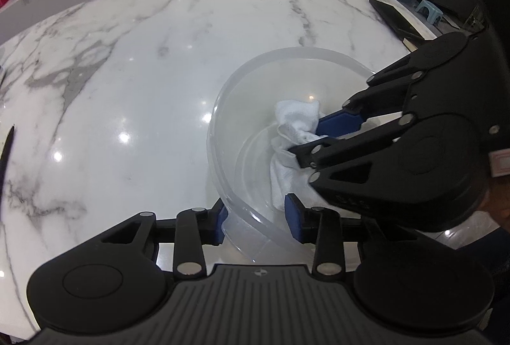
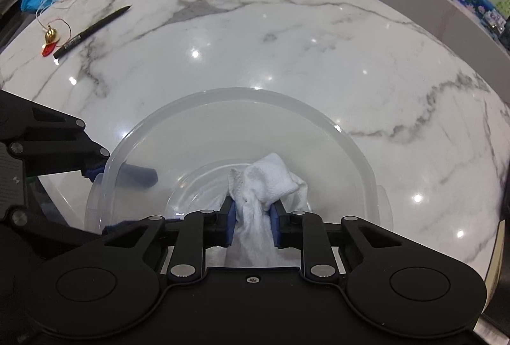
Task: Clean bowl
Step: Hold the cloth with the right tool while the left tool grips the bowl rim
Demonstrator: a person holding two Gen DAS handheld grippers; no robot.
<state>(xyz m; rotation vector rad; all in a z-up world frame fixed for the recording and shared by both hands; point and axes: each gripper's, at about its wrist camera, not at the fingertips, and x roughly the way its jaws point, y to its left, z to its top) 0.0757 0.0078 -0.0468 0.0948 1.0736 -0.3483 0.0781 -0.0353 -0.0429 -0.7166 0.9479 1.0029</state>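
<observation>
My left gripper (image 1: 256,222) straddling the bowl (image 1: 223,109) wall, pads either side of the rim, my right gripper (image 2: 254,224) clamped tight on the cloth (image 2: 271,179) inside the bowl, bowl on the marble table (image 2: 287,42), pen (image 2: 92,31) well left of the bowl.

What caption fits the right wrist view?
Right gripper presses a white cloth into the clear bowl while the left gripper's fingers straddle its rim.

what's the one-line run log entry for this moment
step: wiping inside | left gripper: straddles rim of bowl | right gripper: shut on white cloth, inside bowl | surface: marble table
</observation>
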